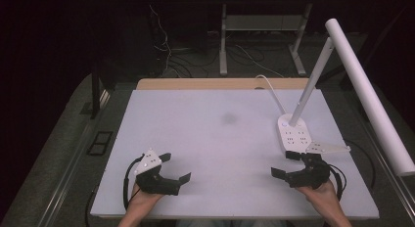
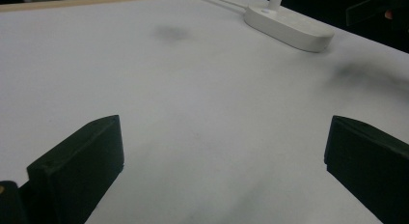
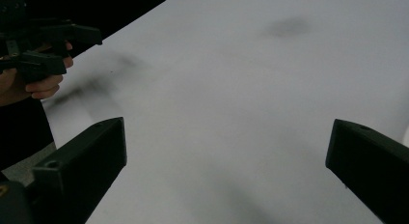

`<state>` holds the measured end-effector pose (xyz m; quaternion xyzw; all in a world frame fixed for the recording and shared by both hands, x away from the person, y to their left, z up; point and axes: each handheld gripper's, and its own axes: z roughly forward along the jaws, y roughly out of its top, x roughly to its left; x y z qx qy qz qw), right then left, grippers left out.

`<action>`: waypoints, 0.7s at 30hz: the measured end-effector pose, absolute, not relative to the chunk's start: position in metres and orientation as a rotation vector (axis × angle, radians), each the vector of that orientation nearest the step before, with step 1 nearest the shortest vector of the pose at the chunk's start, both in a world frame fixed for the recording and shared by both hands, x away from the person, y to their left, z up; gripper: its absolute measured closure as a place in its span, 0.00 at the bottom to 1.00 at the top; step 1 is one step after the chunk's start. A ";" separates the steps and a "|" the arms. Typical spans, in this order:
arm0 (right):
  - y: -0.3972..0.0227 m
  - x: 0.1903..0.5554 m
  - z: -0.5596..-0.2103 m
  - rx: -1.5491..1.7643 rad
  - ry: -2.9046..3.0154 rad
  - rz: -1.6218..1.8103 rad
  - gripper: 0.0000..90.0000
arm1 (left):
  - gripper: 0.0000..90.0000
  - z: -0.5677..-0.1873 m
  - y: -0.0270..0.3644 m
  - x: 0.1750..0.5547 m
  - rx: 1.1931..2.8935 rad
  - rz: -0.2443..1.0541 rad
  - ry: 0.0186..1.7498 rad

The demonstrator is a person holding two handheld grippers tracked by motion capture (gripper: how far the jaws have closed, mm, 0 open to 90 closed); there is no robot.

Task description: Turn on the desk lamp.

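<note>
I have the left tongs [image 1: 177, 167] low over the near left part of the flat white table [image 1: 215, 139], jaws spread wide apart and holding nothing; in the left gripper view bare white board runs out ahead of them, with a faint grey smudge [image 2: 171, 33] far ahead. Moving across, the middle ground between the two tongs is bare. The right tongs [image 1: 288, 164] sit near the front right, jaws likewise wide apart and empty, pointing inward toward the left tongs. The nearest thing to work with is the white oblong plastic power strip [image 1: 293, 134], just beyond the right tongs and almost touching their upper jaw; a white cable [image 1: 270, 92] leaves its far end, and the slanted white lamp arm [image 1: 313, 82] rises from it toward the long white lamp tube [image 1: 367, 90], which overhangs the right tongs' outer side. My worry from here is that jaw clipping the strip's near end as I move in, shoving it and rocking the lamp. Lifting the right tongs carelessly could also strike the tube overhead.
</note>
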<state>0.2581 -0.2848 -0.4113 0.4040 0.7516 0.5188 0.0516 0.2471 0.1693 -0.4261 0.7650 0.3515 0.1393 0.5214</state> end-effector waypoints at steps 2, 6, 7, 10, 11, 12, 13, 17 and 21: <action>-0.285 0.258 -0.411 1.228 2.290 1.574 0.00 | 0.00 -0.426 0.169 0.247 1.832 0.334 0.841; -0.284 0.257 -0.411 1.231 2.299 1.564 0.00 | 0.00 -0.426 0.169 0.246 1.833 0.333 0.840; -0.284 0.257 -0.411 1.230 2.300 1.563 0.00 | 0.00 -0.426 0.169 0.246 1.833 0.333 0.840; -0.284 0.258 -0.411 1.234 2.302 1.558 0.00 | 0.00 -0.426 0.168 0.247 1.836 0.334 0.840; -0.284 0.258 -0.411 1.244 2.310 1.553 0.00 | 0.00 -0.426 0.168 0.247 1.836 0.335 0.840; -0.284 0.259 -0.411 1.240 2.317 1.550 0.00 | 0.00 -0.427 0.168 0.247 1.835 0.336 0.843; -0.284 0.259 -0.411 1.240 2.317 1.550 0.00 | 0.00 -0.427 0.168 0.247 1.833 0.336 0.843; -0.284 0.259 -0.411 1.240 2.320 1.550 0.00 | 0.00 -0.426 0.168 0.247 1.830 0.335 0.840; -0.284 0.259 -0.410 1.239 2.340 1.531 0.00 | 0.00 -0.427 0.167 0.247 1.843 0.340 0.850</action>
